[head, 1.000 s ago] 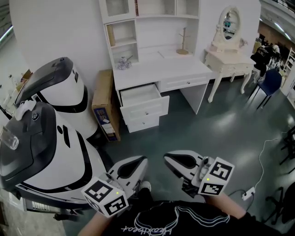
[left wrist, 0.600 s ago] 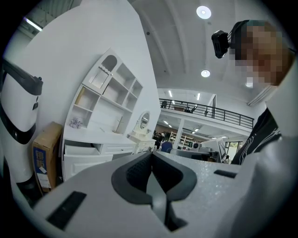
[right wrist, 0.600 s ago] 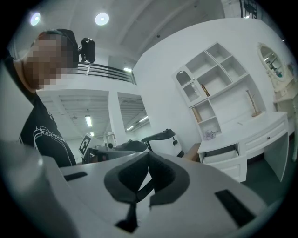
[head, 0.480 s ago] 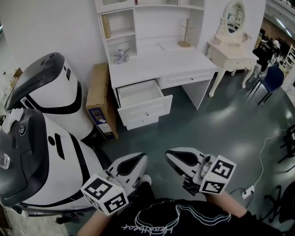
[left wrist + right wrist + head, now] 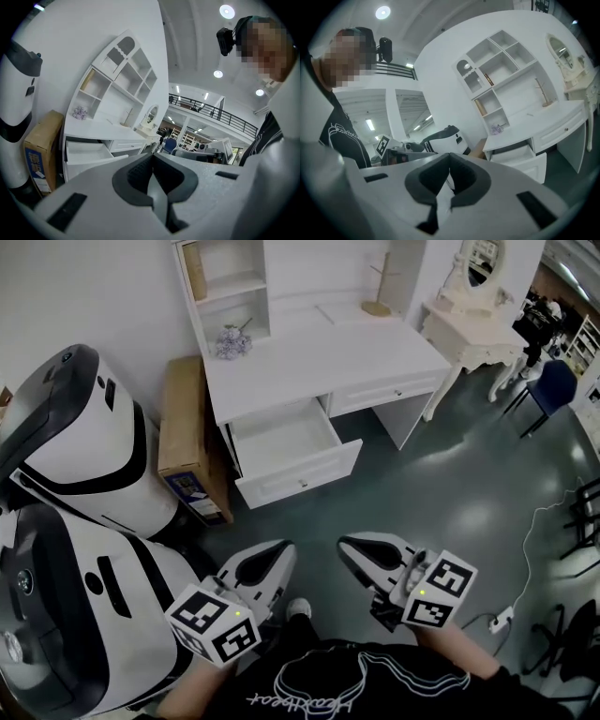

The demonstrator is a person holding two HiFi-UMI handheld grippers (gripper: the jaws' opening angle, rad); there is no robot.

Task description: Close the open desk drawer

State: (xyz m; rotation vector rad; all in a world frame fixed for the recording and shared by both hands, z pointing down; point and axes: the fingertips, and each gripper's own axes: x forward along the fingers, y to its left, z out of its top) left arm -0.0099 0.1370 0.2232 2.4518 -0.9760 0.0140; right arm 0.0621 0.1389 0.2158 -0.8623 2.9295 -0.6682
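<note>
the drawer [image 5: 281,439] stands pulled well out from under the left half of the white tabletop [image 5: 309,367], its white inside bare and its front panel turned toward the person across the grey floor [image 5: 450,493]. in the left gripper view the drawer [image 5: 86,152] shows low at the left, and in the right gripper view the drawer [image 5: 525,166] shows at the right, open in both. to its right, under the same tabletop, a second drawer front [image 5: 394,392] sits flush. on the tabletop a small bunch of pale flowers [image 5: 230,338] stands near the back left and a wooden stand [image 5: 379,296] near the back right, with open shelves [image 5: 225,282] rising behind them. a cardboard box [image 5: 183,432] stands on edge just beside the tabletop's left end, and left of it are two big white and black machines [image 5: 75,442], one nearer the person than the other. off to the right stand a white dressing table [image 5: 469,334] with an oval mirror [image 5: 484,261] and a blue chair [image 5: 548,390]

both tools are held low, close to the person's body and well apart from the drawer. the left tool [image 5: 274,561] has its jaws pressed together with nothing between them, tips pointed toward the drawer. the right tool [image 5: 356,551], just beside it, likewise has its jaws pressed together and holds nothing
</note>
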